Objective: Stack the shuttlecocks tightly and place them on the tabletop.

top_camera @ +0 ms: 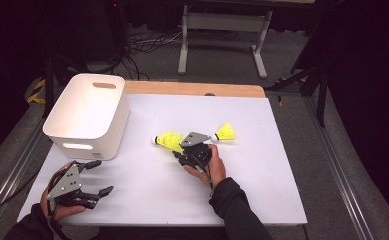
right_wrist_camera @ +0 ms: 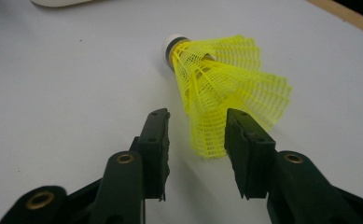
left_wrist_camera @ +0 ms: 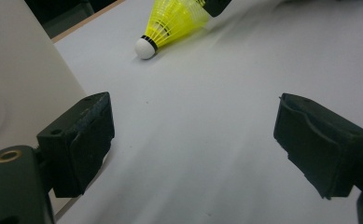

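From the high view, the right claw (top_camera: 182, 148) sat right at the skirt of a neon-yellow plastic mesh shuttlecock with a white cork tip (top_camera: 168, 139), lying on its side mid-worktop. A second yellow shuttlecock (top_camera: 225, 133) lay just past it toward the right, close but apart. The white sheet-covered worktop (top_camera: 262, 190) had loads of bare room in front and to the right, so no worries about edges there. The white plastic bin with cut-out handles (top_camera: 89, 114) stood at the back-left corner, open side up, with the left claw (top_camera: 98, 176) parked just in front of it, jaws spread wide and holding nothing.

In the left gripper view, that claw (left_wrist_camera: 193, 144) was clearly wide and idle, the bin wall (left_wrist_camera: 20, 70) hard against one jaw, and the shuttlecock's (left_wrist_camera: 170, 21) cork pointed toward the bin.

The right gripper view was the good one: the claw (right_wrist_camera: 195, 140) stood partway open around the flared end of the skirt (right_wrist_camera: 230, 88), one jaw maybe brushing the mesh, not pinching it as far as I could tell. I'd guess this thing weighed next to nothing and the mesh was springy and easy to crush, so it'd roll or squirt out of a hard squeeze. A gentle grip low on the skirt near the cork looked safer to me.
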